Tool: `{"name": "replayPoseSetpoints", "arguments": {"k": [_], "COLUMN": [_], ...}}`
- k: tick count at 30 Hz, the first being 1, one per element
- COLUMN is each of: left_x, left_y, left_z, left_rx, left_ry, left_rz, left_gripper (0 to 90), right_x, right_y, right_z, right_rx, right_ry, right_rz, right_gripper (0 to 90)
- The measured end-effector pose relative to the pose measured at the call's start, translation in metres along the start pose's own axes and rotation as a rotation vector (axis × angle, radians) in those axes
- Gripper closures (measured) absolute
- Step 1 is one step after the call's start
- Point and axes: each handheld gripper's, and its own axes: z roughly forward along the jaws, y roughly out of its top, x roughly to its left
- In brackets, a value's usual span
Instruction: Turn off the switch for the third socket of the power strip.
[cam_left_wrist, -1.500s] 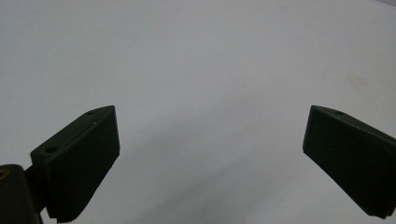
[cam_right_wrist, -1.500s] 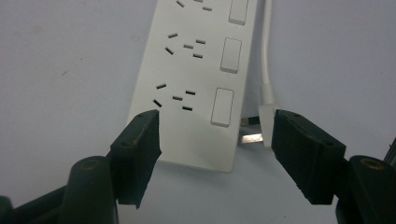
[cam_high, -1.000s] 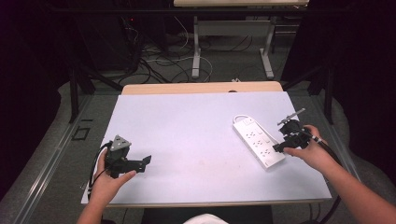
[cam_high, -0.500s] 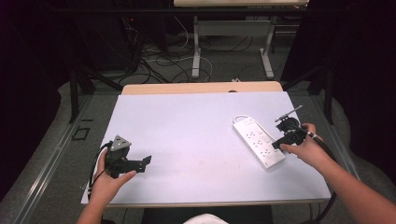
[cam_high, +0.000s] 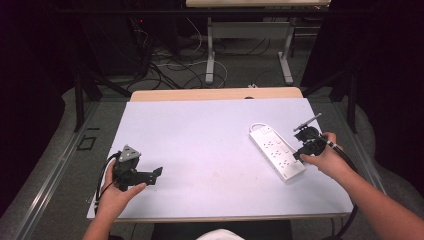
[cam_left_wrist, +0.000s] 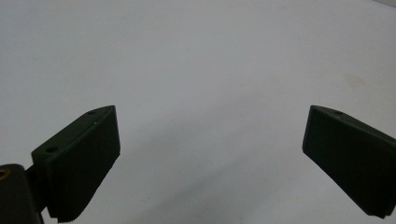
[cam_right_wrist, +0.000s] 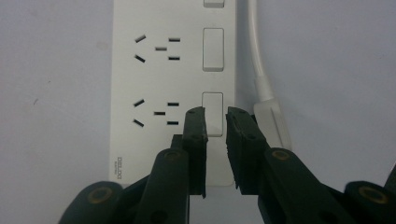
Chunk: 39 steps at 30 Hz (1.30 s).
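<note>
White tabletop amid dark cables: power strip at right edge, long axis running ahead of right gripper, jaws nearly together over nearest switch; left gripper far off, jaws apart.

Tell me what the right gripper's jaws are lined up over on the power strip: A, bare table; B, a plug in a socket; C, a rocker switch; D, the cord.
C: in the right gripper view, the right gripper has its nearly closed jaws framing a rocker switch on the power strip.
</note>
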Motion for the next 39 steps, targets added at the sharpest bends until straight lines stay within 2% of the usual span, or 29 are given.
{"name": "replayPoseSetpoints", "arguments": {"k": [1, 2, 3, 7, 9, 10, 11, 12, 15, 16, 17, 20, 22, 23, 28, 30, 39], "left_x": [0.0, 0.0, 0.0, 0.0, 0.0, 0.0, 0.0, 0.0, 0.0, 0.0, 0.0, 0.0, 0.0, 0.0, 0.0, 0.0, 0.0], "left_y": [0.0, 0.0, 0.0, 0.0, 0.0, 0.0, 0.0, 0.0, 0.0, 0.0, 0.0, 0.0, 0.0, 0.0, 0.0, 0.0, 0.0], "left_z": [0.0, 0.0, 0.0, 0.001, 0.001, 0.001, 0.001, 0.001, 0.001, 0.001, 0.001, 0.001, 0.001, 0.001, 0.001, 0.001, 0.001], "left_rx": [0.001, 0.003, -0.001, -0.005, -0.003, -0.003, -0.004, -0.003, -0.002, -0.002, -0.002, -0.002, -0.002, -0.003, -0.004, -0.002, -0.002], "left_ry": [0.001, 0.002, 0.002, 0.003, 0.002, 0.002, 0.003, 0.003, 0.004, 0.003, 0.003, 0.001, 0.001, 0.001, 0.001, 0.001, 0.002], "left_rz": [0.0, -0.001, -0.003, -0.004, -0.005, -0.005, -0.006, -0.005, -0.005, -0.004, -0.004, -0.007, -0.007, -0.006, -0.006, -0.007, -0.005], "left_gripper": [3.9, 3.9, 4.0, 4.0, 4.0, 4.0, 4.1, 4.2, 4.2, 4.2, 4.2, 4.4, 4.4, 4.4, 4.4, 4.4, 4.6], "right_x": [0.001, -0.001, 0.0, 0.0, -0.001, -0.001, -0.001, -0.002, -0.004, -0.004, -0.005, -0.005, -0.004, -0.003, -0.005, -0.005, -0.007], "right_y": [0.0, -0.001, 0.0, 0.0, 0.0, 0.001, 0.001, 0.001, 0.002, 0.001, 0.002, 0.002, 0.002, 0.002, 0.003, 0.003, 0.003], "right_z": [0.002, 0.005, 0.003, 0.007, 0.01, 0.01, 0.01, 0.012, 0.013, 0.014, 0.013, 0.014, 0.018, 0.017, 0.02, 0.021, 0.021], "right_rx": [-0.012, -0.024, 0.018, 0.028, 0.004, 0.028, 0.031, 0.011, 0.04, 0.026, 0.045, 0.051, 0.031, 0.054, 0.054, 0.057, 0.057], "right_ry": [-0.001, 0.025, 0.013, 0.008, 0.001, 0.007, 0.006, 0.007, 0.011, 0.023, 0.017, 0.024, 0.024, 0.016, 0.015, 0.014, 0.028], "right_rz": [0.008, 0.003, 0.008, 0.006, 0.013, 0.016, 0.026, 0.028, 0.028, 0.033, 0.03, 0.032, 0.033, 0.041, 0.03, 0.05, 0.046], "right_gripper": [80.3, 80.3, 80.3, 80.8, 81.6, 82.2, 82.6, 83.0, 84.6, 85.1, 85.5, 86.5, 86.8, 87.1, 87.2, 87.2, 87.1]}}
